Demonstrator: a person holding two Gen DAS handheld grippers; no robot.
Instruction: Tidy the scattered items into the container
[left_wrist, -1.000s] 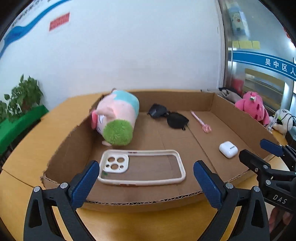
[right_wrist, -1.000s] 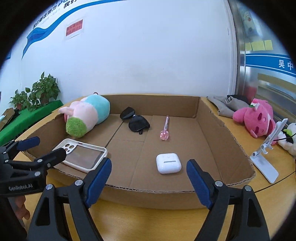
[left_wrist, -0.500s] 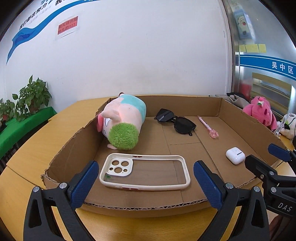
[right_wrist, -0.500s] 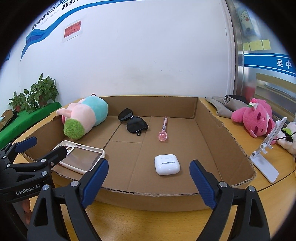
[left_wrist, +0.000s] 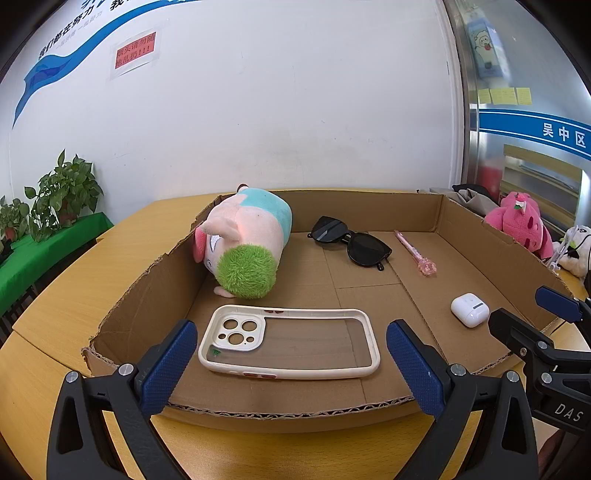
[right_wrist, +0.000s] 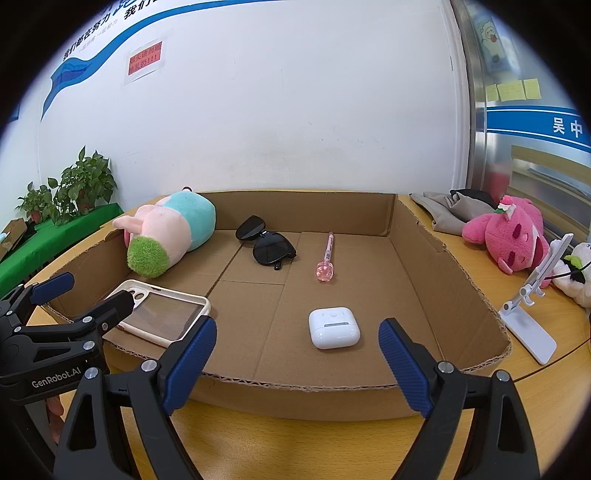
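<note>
Left hand-held gripper (left_wrist: 291, 354), right hand-held gripper (right_wrist: 297, 349): wide apart, empty.

Right gripper (right_wrist: 297, 354) jaws wider, nothing between

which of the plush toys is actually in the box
The pink and teal plush with the green tuft, lying in the cardboard box's far left corner. The pink plush lies outside on the table.

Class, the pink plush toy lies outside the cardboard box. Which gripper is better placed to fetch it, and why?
Right. The pink plush toy sits past the right wall of the brown cardboard box, on the side of the open, empty right gripper; the left gripper is farther.
</note>
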